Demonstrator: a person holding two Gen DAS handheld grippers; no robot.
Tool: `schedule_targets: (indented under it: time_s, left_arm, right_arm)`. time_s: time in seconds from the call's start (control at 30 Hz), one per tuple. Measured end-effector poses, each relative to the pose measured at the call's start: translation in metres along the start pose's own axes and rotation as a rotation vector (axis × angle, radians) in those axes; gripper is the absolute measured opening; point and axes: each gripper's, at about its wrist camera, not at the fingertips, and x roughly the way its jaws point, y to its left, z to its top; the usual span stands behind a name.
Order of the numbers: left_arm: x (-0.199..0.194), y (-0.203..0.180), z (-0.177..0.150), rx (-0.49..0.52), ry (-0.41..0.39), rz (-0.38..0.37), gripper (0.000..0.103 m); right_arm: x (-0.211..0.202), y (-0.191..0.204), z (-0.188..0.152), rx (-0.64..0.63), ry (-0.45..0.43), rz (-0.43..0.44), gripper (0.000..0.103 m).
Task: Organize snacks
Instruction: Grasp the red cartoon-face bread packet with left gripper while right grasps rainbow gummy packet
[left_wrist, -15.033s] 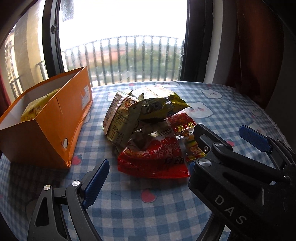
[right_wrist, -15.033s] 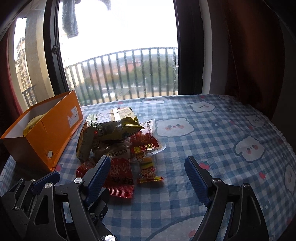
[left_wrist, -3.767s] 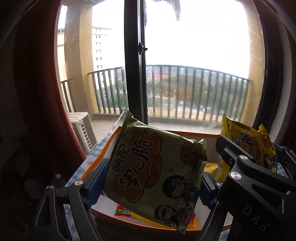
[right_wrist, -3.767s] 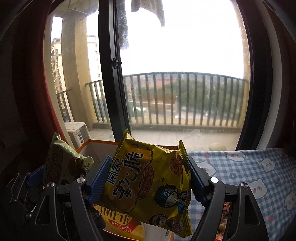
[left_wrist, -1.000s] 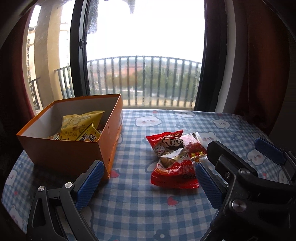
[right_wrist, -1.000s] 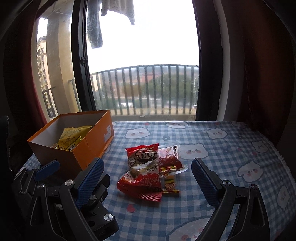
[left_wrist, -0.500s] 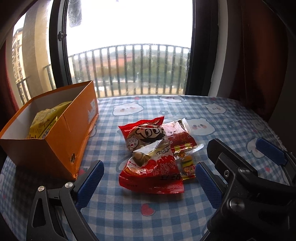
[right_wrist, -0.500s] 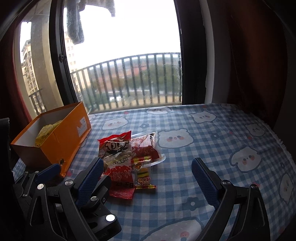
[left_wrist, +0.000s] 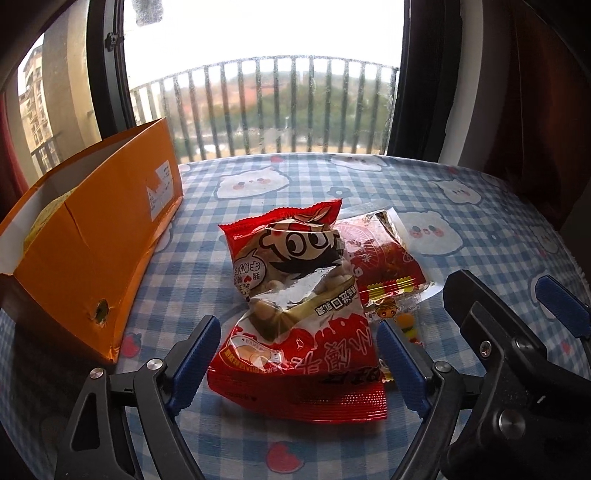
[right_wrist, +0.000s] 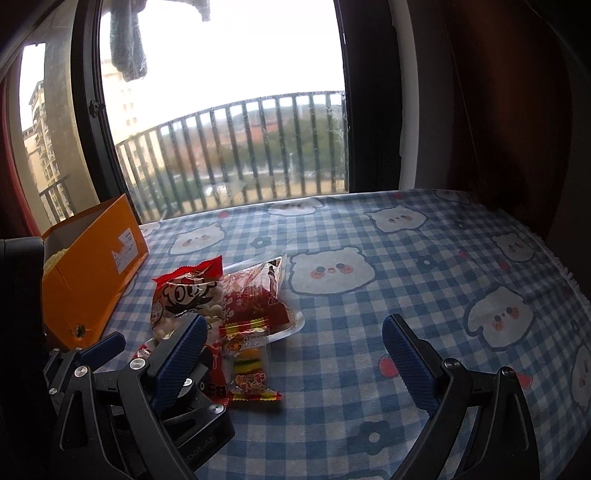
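Observation:
A pile of snack packets lies on the checked tablecloth. A large red packet (left_wrist: 306, 358) lies nearest, between the fingers of my open left gripper (left_wrist: 299, 354). A red cartoon-face packet (left_wrist: 291, 251) rests on it; it also shows in the right wrist view (right_wrist: 188, 295). A clear packet with red contents (left_wrist: 380, 254) and a small burger candy packet (right_wrist: 251, 365) lie to the right. My right gripper (right_wrist: 291, 362) is open and empty over the cloth, right of the pile. An orange box (left_wrist: 88, 243) with yellow packets inside stands at the left.
The table is round with a blue checked cloth with bear faces (right_wrist: 424, 280). Its edge falls off at the right (right_wrist: 569, 280). A window with a balcony railing (left_wrist: 266, 107) is behind. A dark red curtain (right_wrist: 517, 110) hangs at the right.
Both grippers have moved down and forward towards the pile. My left gripper's fingers now straddle the large red packet. The pile has not moved.

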Motion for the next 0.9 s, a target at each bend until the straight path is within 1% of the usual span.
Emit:
schedule_targets:
  time_s: [0.03, 0.1, 0.37, 0.47, 0.53, 0.6, 0.7, 0.8, 0.9]
  left_arm:
    - [0.003, 0.001, -0.001, 0.0, 0.009, -0.001, 0.085]
    - [0.008, 0.001, -0.002, 0.001, 0.022, 0.003, 0.084]
    - [0.016, 0.003, -0.005, 0.021, 0.021, -0.006, 0.086]
    - [0.016, 0.008, -0.006, 0.021, 0.019, -0.001, 0.088]
    - [0.018, 0.011, -0.007, 0.015, 0.02, 0.008, 0.093]
    - [0.021, 0.016, -0.008, 0.003, 0.03, 0.002, 0.094]
    - [0.023, 0.023, -0.01, -0.02, 0.04, -0.025, 0.091]
    - [0.02, 0.026, -0.012, -0.008, 0.035, -0.033, 0.087]
    - [0.015, 0.032, -0.015, 0.003, 0.042, -0.036, 0.086]
  right_arm:
    - [0.003, 0.0, -0.001, -0.002, 0.006, -0.001, 0.097]
    - [0.009, 0.001, -0.003, -0.002, 0.019, -0.003, 0.097]
    - [0.025, 0.002, -0.008, 0.007, 0.06, 0.01, 0.097]
    - [0.028, 0.007, -0.009, 0.001, 0.067, 0.017, 0.097]
    - [0.029, 0.011, -0.009, -0.01, 0.069, 0.018, 0.097]
    - [0.032, 0.014, -0.01, -0.017, 0.077, 0.018, 0.097]
    - [0.035, 0.017, -0.012, -0.005, 0.096, 0.04, 0.097]
    - [0.037, 0.02, -0.013, -0.007, 0.104, 0.041, 0.097]
    - [0.041, 0.021, -0.015, 0.0, 0.122, 0.037, 0.097]
